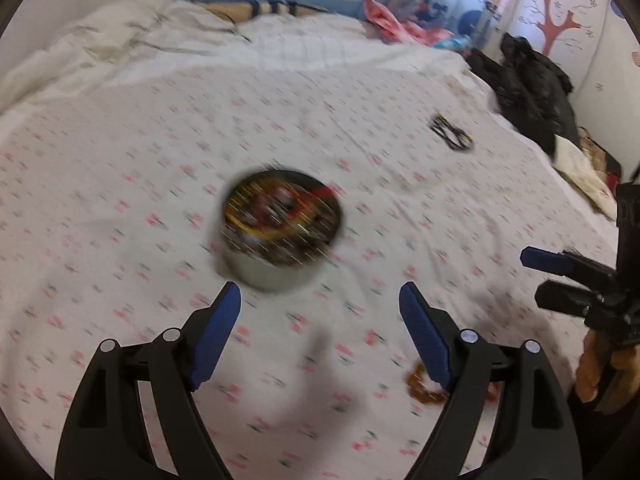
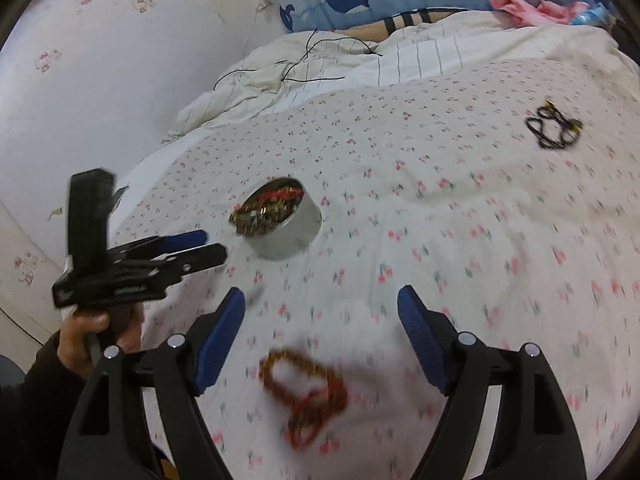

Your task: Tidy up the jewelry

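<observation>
While both tongs hang over the bed (image 2: 460, 208), nothing sits between their blue tips. The left gripper (image 1: 320, 300) has its jaws wide apart, and only the cherry-print sheet shows in the gap. The right gripper (image 2: 320, 304) is spread wide too, and it grips nothing.

A round tin (image 1: 280, 232) stands on the sheet, just beyond the left gripper's tips. It is full of jewelry, a tangle of red, yellow and dark strings, but the picture is too blurred to tell the pieces apart. In the right wrist view the same tin is farther off, to the left.

A brown bead bracelet (image 2: 304, 392) lies on the sheet near the right gripper, low between its two arms but not touched by them. It looks like looped amber beads with some red in them. In the left wrist view it peeks out by the left gripper's right finger.

A black bead necklace (image 2: 554, 128) lies far off to the right on the bed, well apart from the tin.

A hand (image 2: 96, 336) in a dark sleeve holds the left gripper's handle.
</observation>
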